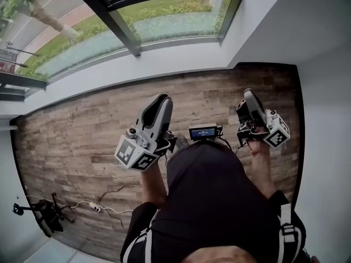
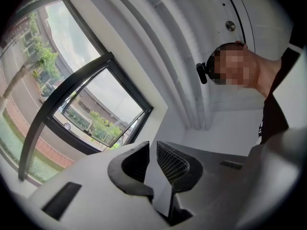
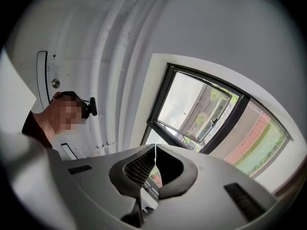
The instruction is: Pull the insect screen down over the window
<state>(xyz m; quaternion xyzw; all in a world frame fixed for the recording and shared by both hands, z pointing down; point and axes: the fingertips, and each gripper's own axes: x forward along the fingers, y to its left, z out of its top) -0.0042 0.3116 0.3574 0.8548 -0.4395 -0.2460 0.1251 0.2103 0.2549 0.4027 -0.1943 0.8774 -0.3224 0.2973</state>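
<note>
The window [image 1: 126, 32] with its dark frame runs along the top of the head view, above a white sill [image 1: 164, 62]. Both gripper views look up at the window [image 2: 103, 104] [image 3: 201, 114], with an opened sash; I cannot make out an insect screen. My left gripper [image 1: 160, 98] is held at waist height over the floor, about a pace from the sill. Its jaws [image 2: 152, 145] stand a narrow gap apart with nothing between them. My right gripper [image 1: 248, 92] is level with it, jaws [image 3: 155, 146] closed tip to tip and empty.
A wood-plank floor [image 1: 82, 136] lies between me and the sill. White walls close in on the right [image 1: 323, 119] and the far left. A black stand [image 1: 41, 210] with a trailing cable sits on the floor at lower left. A small device [image 1: 203, 131] hangs at my waist.
</note>
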